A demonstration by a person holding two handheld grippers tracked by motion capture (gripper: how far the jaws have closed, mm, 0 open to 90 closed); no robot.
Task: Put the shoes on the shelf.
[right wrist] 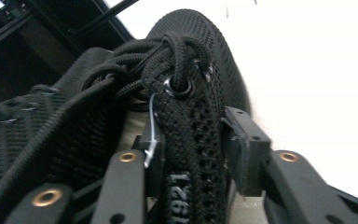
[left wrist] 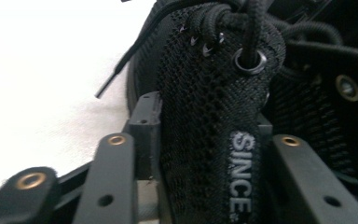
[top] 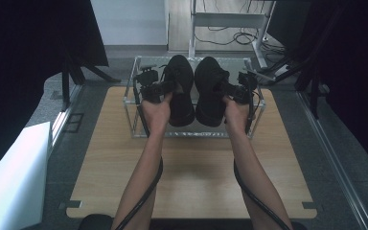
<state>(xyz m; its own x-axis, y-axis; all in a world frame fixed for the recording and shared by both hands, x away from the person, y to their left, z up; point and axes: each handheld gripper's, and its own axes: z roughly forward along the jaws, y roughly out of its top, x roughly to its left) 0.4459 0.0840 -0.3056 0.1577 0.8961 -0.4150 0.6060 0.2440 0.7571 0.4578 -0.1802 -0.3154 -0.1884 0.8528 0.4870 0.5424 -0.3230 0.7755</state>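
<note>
Black mesh shoes, left shoe and right shoe, sit on the clear rack. The left gripper and right gripper each loosely straddle a shoe's tongue; spread wider, then back straight out without snagging laces.

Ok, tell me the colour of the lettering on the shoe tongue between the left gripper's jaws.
White lettering on the black mesh tongue, clearest in the left gripper view.

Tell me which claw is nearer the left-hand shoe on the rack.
Left. The left claw sits at the left shoe, its jaws either side of the shoe's collar; the right claw is at the right shoe, beyond it.
</note>
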